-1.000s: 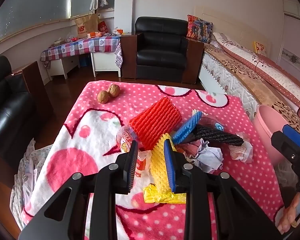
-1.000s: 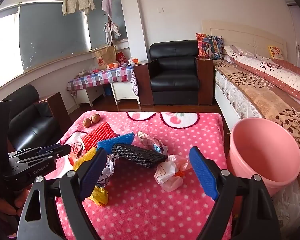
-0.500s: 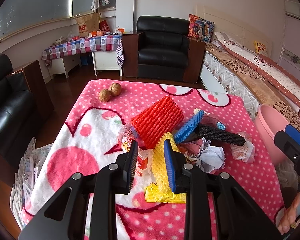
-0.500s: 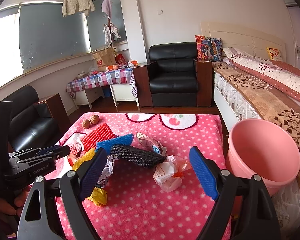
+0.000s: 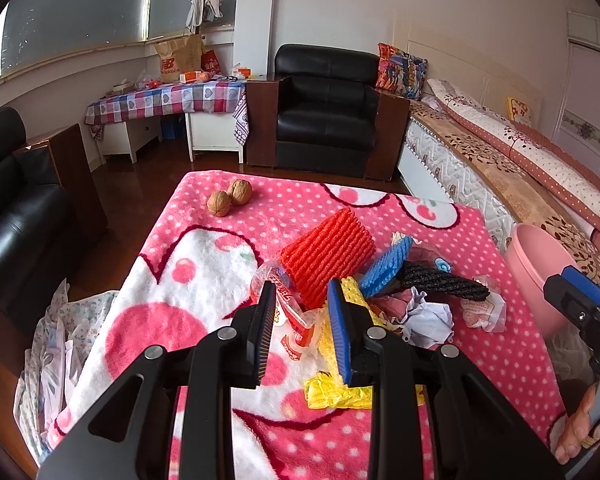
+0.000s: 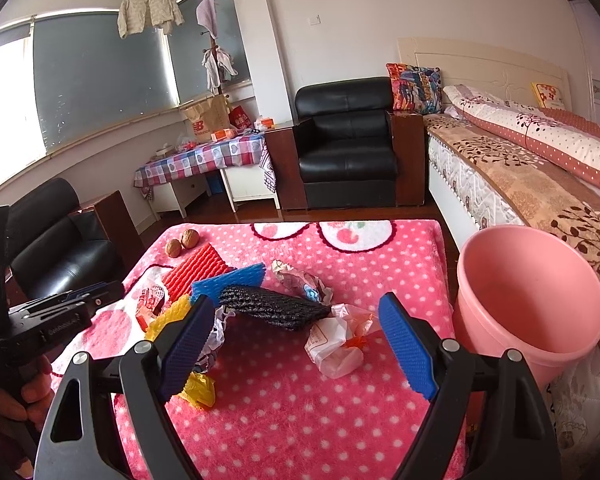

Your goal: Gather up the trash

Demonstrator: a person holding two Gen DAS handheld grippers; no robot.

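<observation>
The trash pile (image 6: 256, 304) lies mid-surface beside the pink bucket (image 6: 528, 304); light, crushable wrappers, best pinched at a loose fold. Left gripper (image 5: 302, 328) jaws narrowly parted, right gripper (image 6: 296, 344) jaws spread wide, both empty

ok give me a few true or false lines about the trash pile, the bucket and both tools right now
1. The right tool is wide open and holds nothing. True.
2. The pink bucket already has trash in it. False: the part of its inside that shows is bare.
3. The two walnuts sit apart from the trash pile, toward the far end of the pink blanket. True.
4. The black foam net lies under the red foam net. False: they lie apart, with the blue foam net between them.
5. The left tool is clamped shut on the yellow foam net. False: its fingers are apart, above the pile.
</observation>
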